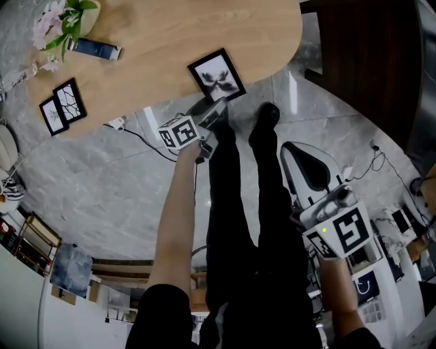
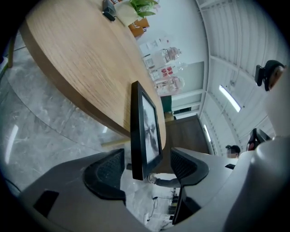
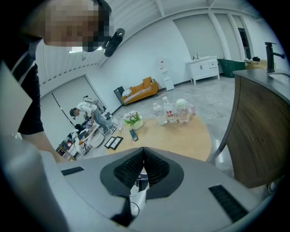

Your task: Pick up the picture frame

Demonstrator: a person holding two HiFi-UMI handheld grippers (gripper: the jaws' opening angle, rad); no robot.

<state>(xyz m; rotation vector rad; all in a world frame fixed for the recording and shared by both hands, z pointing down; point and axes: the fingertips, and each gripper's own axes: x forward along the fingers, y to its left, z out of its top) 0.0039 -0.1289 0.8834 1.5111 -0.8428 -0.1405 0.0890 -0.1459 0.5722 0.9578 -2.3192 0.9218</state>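
Table (image 1: 170,34) edge, picture frame (image 1: 216,75) overhanging

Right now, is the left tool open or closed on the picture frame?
Open: the left tool has pads apart either side of the picture frame, gaps showing.

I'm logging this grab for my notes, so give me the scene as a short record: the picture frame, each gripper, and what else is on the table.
picture frame: at the wooden table edge, edge-on between the left fingers
left gripper: open, not yet gripping the frame
right gripper: shut, empty
also on table: two small frames, flower pot
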